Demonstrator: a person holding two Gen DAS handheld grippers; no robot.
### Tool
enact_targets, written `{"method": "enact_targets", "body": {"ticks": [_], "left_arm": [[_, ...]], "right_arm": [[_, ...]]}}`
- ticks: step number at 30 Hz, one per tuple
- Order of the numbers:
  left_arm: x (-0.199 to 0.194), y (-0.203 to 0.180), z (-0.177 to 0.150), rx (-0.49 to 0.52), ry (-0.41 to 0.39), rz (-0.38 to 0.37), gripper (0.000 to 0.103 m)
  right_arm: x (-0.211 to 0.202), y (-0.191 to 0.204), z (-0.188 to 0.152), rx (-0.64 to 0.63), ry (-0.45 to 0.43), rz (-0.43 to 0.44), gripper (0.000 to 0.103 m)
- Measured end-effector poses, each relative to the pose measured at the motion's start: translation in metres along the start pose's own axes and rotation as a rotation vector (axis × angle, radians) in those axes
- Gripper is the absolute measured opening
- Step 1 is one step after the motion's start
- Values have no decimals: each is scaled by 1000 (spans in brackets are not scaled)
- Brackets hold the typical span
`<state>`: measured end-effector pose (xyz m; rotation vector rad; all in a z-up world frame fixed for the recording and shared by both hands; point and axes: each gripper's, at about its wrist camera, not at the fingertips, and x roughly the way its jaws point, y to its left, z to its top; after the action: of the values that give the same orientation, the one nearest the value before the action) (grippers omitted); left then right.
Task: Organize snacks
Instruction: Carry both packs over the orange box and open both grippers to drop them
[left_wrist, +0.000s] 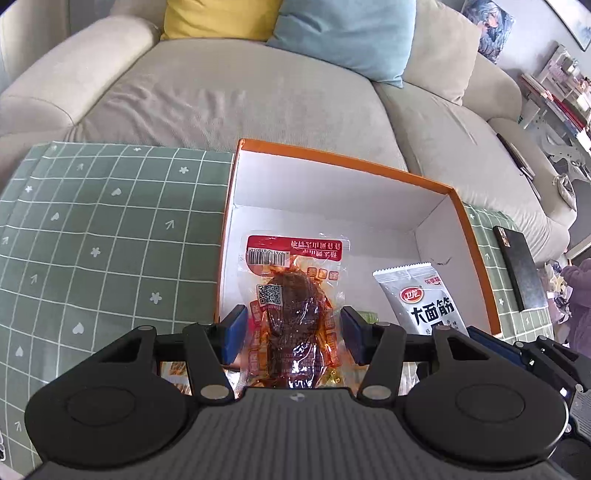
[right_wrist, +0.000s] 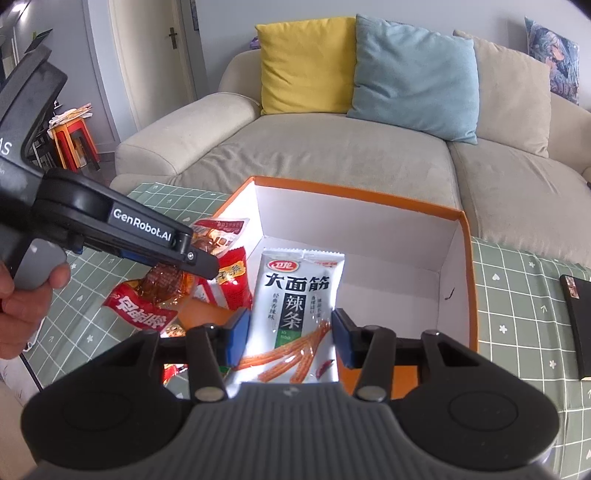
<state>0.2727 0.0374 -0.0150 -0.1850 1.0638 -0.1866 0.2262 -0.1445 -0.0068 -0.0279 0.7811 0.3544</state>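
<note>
An open orange box (left_wrist: 347, 158) with a white inside stands on the green checked tablecloth (left_wrist: 92, 229). My left gripper (left_wrist: 293, 332) is shut on a clear vacuum pack of brown meat (left_wrist: 295, 314) with a red header, held over the box's left part. In the right wrist view this pack (right_wrist: 166, 280) hangs by the box's (right_wrist: 354, 195) left wall. My right gripper (right_wrist: 290, 332) is shut on a white spicy-strip packet (right_wrist: 299, 291), held above the box's near side. The same white packet (left_wrist: 432, 306) shows in the left wrist view.
Red snack packets (right_wrist: 232, 284) lie on the cloth by the box's left wall. A flat black object (right_wrist: 576, 325) rests on the cloth to the right. A beige sofa (right_wrist: 332, 155) with yellow and blue cushions stands behind the table. A hand (right_wrist: 22, 288) grips the left tool.
</note>
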Motion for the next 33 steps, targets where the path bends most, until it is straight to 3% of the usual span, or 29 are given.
{"method": "enact_targets", "body": {"ticks": [17,20,25,33], "left_arm": [[59,-5,38,6,62,-52,62],[67,-8,44,18,57,-26,63],[75,-18,55,107,22,86,66],[82,-17,60,147,-9,127,71]], "right_arm": [[63,-19,29,54,132,14,47],[76,-23,29,85,172,15,47],[91,-27,31,121,206,9,47],[114,-28,31,161,253,4,47]]}}
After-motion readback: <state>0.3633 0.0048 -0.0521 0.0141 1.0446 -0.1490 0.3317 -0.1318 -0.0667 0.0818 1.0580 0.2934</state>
